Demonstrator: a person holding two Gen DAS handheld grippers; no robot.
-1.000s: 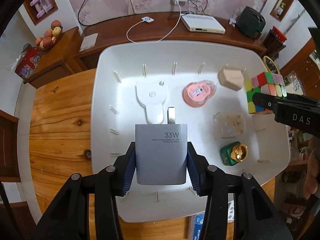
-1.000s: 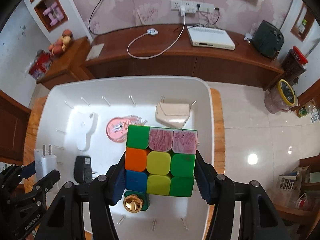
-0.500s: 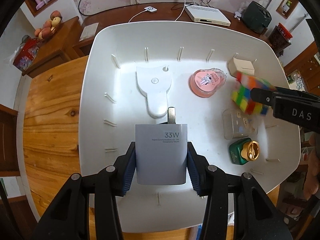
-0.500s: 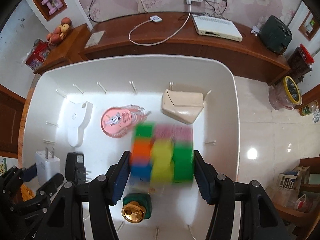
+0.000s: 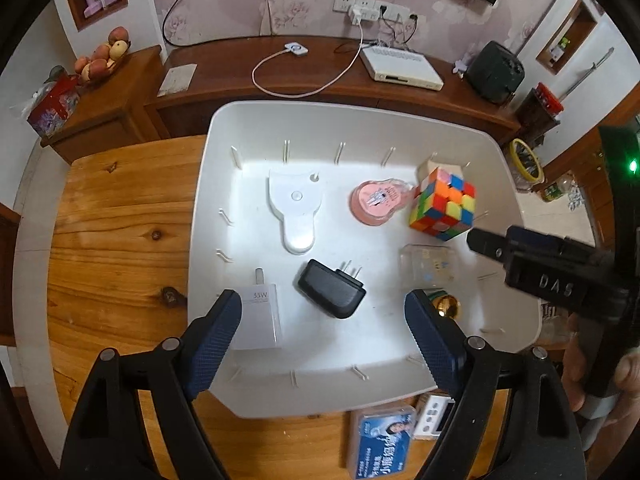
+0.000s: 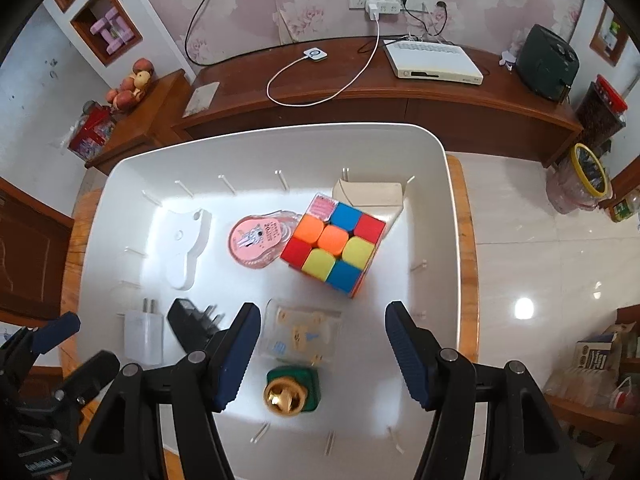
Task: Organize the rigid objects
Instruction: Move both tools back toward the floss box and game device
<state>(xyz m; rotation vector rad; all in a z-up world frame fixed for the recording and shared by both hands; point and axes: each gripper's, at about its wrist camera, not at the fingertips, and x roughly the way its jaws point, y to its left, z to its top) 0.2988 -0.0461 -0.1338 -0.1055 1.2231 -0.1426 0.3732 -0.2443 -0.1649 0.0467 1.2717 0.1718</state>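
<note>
Left hand-held gripper (image 5: 324,340) jaws opening, nothing gripped; white charger (image 5: 259,320) lay in white bin (image 5: 516,184) by left pad. Right hand-held gripper (image 6: 320,352) jaws opening, empty; puzzle cube (image 6: 334,248) sat tilted in bin beside pink tape dispenser (image 6: 256,240).

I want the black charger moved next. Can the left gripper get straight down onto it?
Probably yes. The black charger lies flat in the white bin, just ahead of the left gripper, whose opening jaws hold nothing. The white charger lies apart.

white router (image 6: 433,63) on sideboard (image 6: 380,92) | fruit (image 6: 130,84) | wall sockets (image 6: 390,0)
</note>
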